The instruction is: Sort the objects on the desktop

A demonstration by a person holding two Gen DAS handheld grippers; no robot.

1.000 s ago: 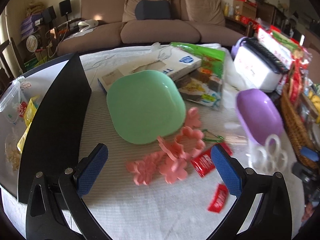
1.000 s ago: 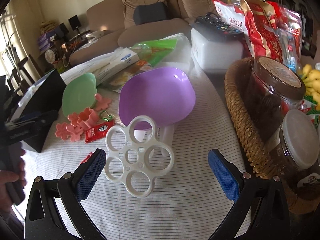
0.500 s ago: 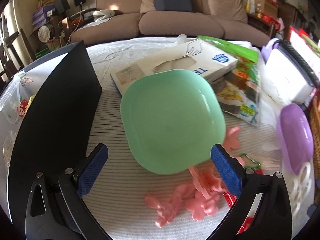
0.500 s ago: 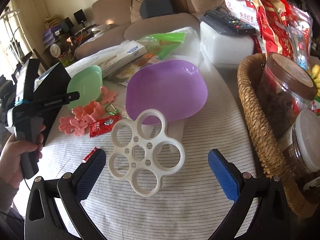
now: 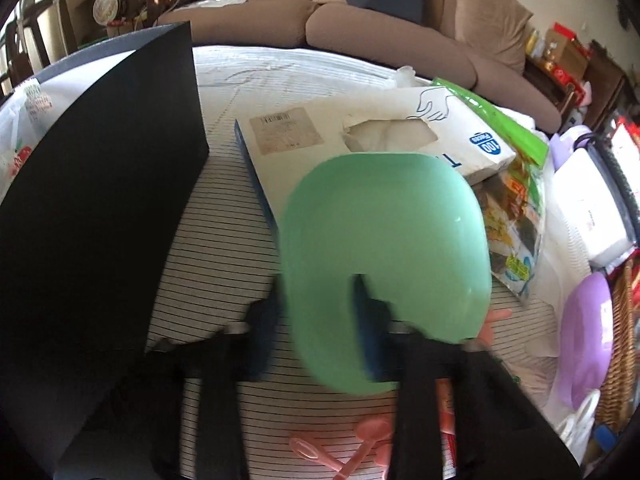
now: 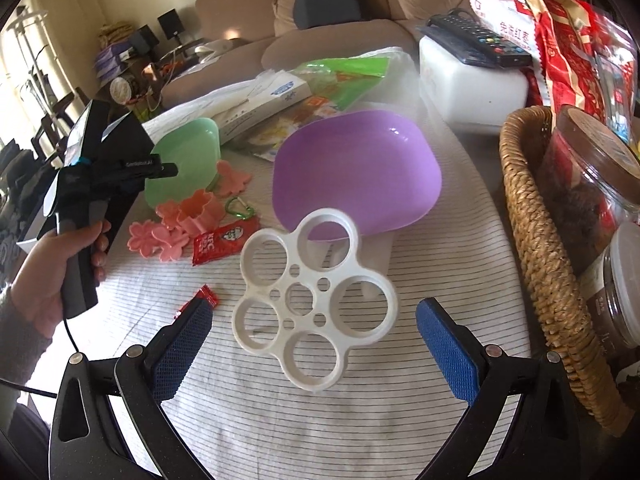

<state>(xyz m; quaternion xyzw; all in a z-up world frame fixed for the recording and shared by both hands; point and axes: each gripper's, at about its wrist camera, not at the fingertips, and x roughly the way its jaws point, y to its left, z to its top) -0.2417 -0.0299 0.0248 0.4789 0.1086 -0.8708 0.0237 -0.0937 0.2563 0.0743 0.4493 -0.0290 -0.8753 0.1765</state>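
A: What is the left claw [image 5: 320,340] doing?

B: It is pinching the near rim of the green bowl [image 5: 384,264]. One blue finger is sitting inside the bowl and the other is outside, so the claw is squeezed almost closed on the rim. The bowl is looking tilted and a bit blurry. In the right view, a hand [image 6: 52,268] is gripping the handle of that claw.

A: What is lying under it?

B: Pink flower shapes [image 5: 340,452] are lying on the striped tabletop [image 5: 224,248], just below the bowl. A black board [image 5: 92,216] is standing on the left.

A: And the right claw [image 6: 312,344]?

B: Its fingers are spread wide apart and it is gripping nothing. It is hanging over the tabletop, right in front of a white ring tray [image 6: 316,304].

A: What is sitting past the tray?

B: A purple bowl [image 6: 356,176] is sitting right behind it, and the tray's far edge is overlapping the bowl's rim. To the left, a red packet [image 6: 224,240] is lying beside the pink flowers, and a small green clip [image 6: 240,208] is lying near them. A wicker basket [image 6: 548,264] with jars is sitting on the right.

A: And farther back?

B: A white tissue box [image 5: 360,140] is lying behind the green bowl. A brown sofa [image 5: 400,36] is standing past the tabletop.
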